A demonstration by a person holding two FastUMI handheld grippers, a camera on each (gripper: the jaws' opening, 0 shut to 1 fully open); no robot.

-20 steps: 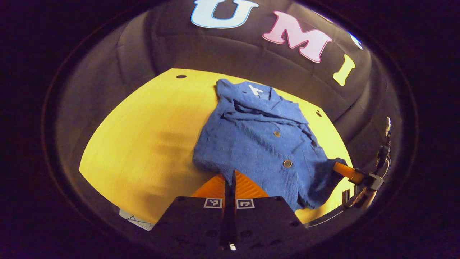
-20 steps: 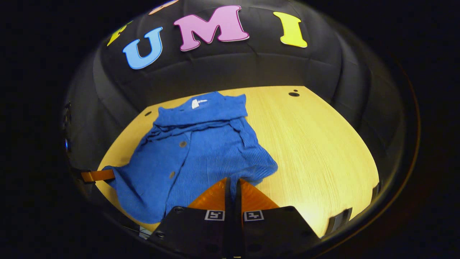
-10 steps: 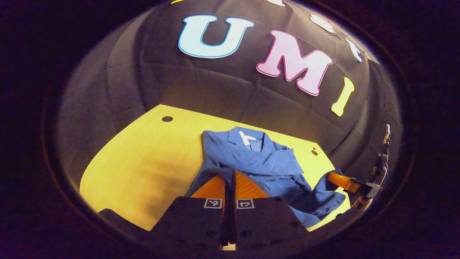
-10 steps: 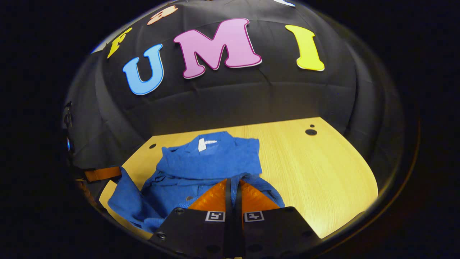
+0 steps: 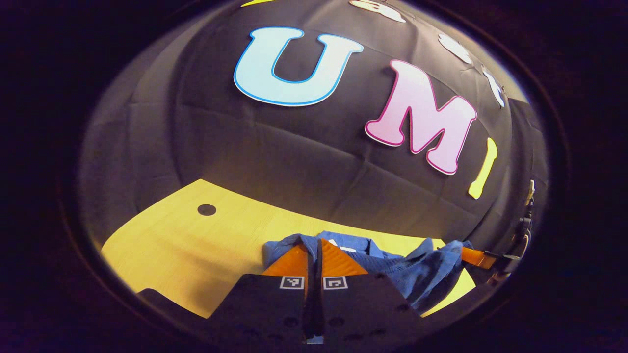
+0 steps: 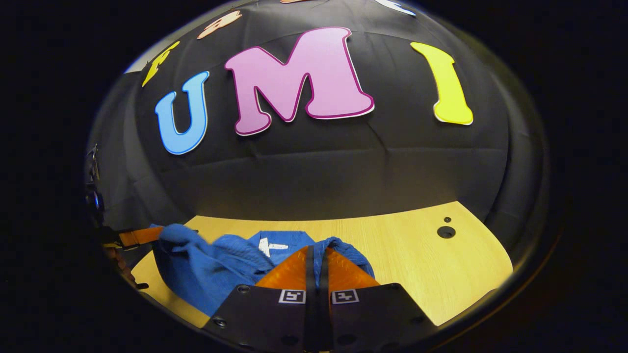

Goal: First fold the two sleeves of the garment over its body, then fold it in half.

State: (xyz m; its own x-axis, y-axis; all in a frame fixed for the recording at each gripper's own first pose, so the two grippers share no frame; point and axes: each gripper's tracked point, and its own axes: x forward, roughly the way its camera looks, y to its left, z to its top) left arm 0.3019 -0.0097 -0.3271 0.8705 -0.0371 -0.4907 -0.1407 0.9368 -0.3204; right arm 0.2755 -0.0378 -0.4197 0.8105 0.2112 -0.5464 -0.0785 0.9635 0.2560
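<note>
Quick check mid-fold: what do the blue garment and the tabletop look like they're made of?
Garment: soft woven cloth, probably ribbed like corduroy; matte, drapes and bunches where both grippers pinch it. Table: light wood or wood-look laminate; fine straight grain, smooth low sheen, round holes.

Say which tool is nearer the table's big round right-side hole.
Right. The right tool, gripping the blue ribbed garment, is nearer the dark round table hole; the left tool lies beyond the garment.

A pale wooden table with round holes near its far corners runs up to the black cloth wall; a blue garment lies bunched on it toward the far edge
</note>
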